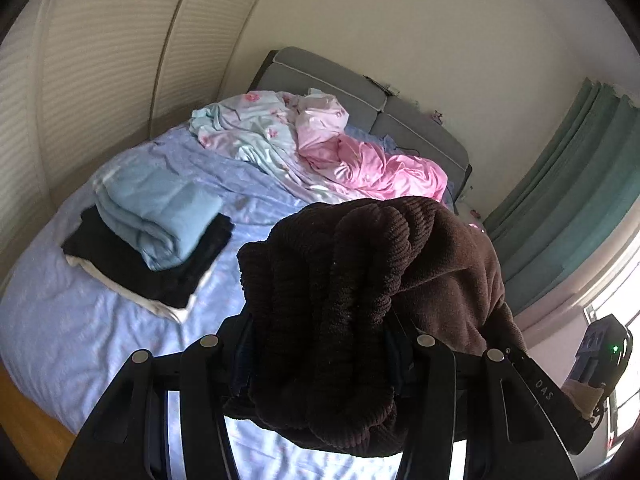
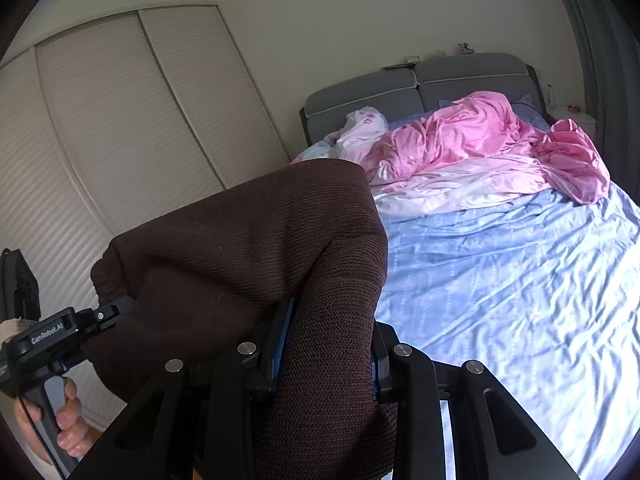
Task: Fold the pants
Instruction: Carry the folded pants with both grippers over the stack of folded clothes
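Left wrist view: left tool (image 1: 320,344) clamped on bunched brown pants (image 1: 360,272), lifted above blue-sheeted bed (image 1: 60,344); folded stack (image 1: 152,240) lying beside. Right wrist view: right tool (image 2: 324,344) gripping another stretch of pants, pink duvet (image 2: 480,148) crumpled near headboard (image 2: 360,100).

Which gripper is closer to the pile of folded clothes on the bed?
Left. The left gripper, holding the brown pants, hangs just beside the folded clothes. The right gripper sits farther off; its view misses them.
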